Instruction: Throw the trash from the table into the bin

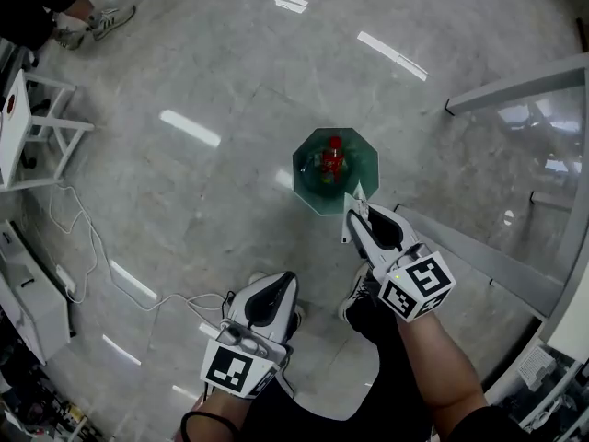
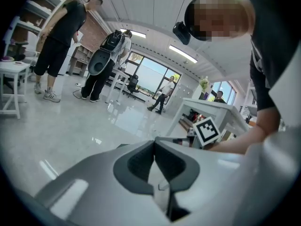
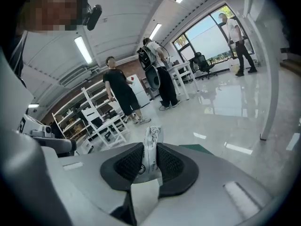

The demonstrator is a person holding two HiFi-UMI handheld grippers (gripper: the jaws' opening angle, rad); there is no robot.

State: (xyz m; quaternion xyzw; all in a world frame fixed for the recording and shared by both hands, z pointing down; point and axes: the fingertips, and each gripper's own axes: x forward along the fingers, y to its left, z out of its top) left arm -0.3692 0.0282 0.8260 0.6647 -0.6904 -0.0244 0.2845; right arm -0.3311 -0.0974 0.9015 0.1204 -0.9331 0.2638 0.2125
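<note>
Trash here is a thin white wrapper (image 3: pixel 151 147), and it's pinched upright between the pads of the right tool (image 1: pixel 355 205), not on the worktop.

Going left to right in the head view: there's a white stand (image 1: pixel 41 132) at the far left with a cable (image 1: pixel 83 247) looping over the floor (image 1: pixel 184 72) beside it. Then the left tool (image 1: pixel 276 288), held low and close to the person's body, pointing ahead and a little downward. Its jaws are closed together with nothing between them, which the left gripper view shows pretty clearly. The wrist behind it sits at the bottom edge.

Next is the bin (image 1: pixel 308 184), dark green and eight-sided, standing on the floor with something red (image 1: pixel 331 159) already inside.

The right tool is pushed further out than the left, with a bare forearm (image 1: pixel 437 357) running back to the lower right. It also tilts down a bit. From above, the wrapper's tip overlaps the bin's near rim, but I can't tell how high it is over it.

The glass worktop (image 1: pixel 511 86) is off to the right, well apart from the bin.
</note>
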